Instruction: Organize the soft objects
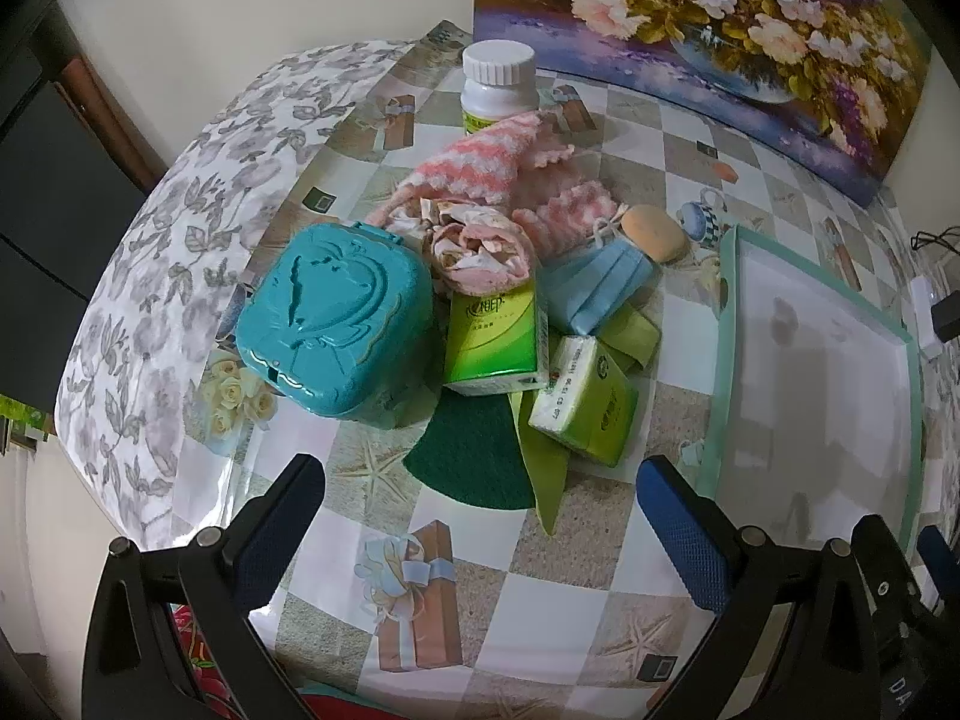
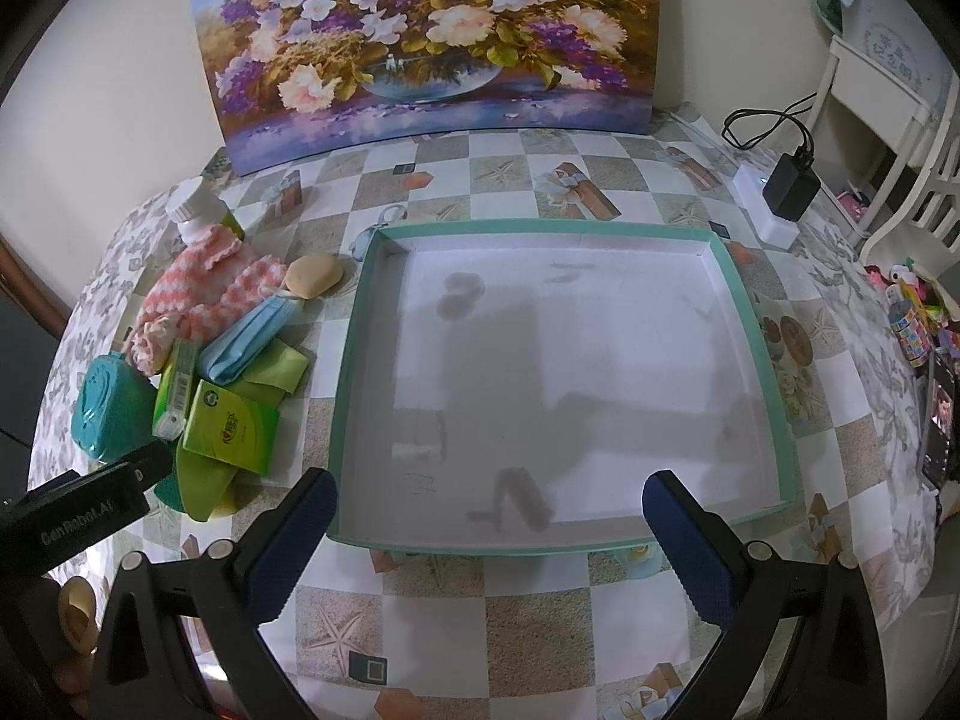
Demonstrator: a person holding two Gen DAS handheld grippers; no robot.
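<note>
On the checkered worktop nothing is sorted yet: the tray at frame centre sits bare, the soft pile lies mid-frame, and both the left hand-held gripper and right hand-held gripper hang released, grasping nothing.

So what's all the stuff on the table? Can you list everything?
tray: 1, white with teal rim, right of the pile, nothing in it
teal box: 1, left of pile
tissue packs: 2, green, middle of pile
face mask: 1, blue, on the pile
pink-and-white knit pieces: count unclear, back of pile
rolled cloth: 1, pink and white, beside the teal box
tan sponge: 1, behind the mask
green cloth: 1, under the packs
dark green pad: 1, front
bottle: 1, white, back
flower painting: 1, against wall
charger: 1, black, far right
left gripper: jaws open
right gripper: jaws open
</note>
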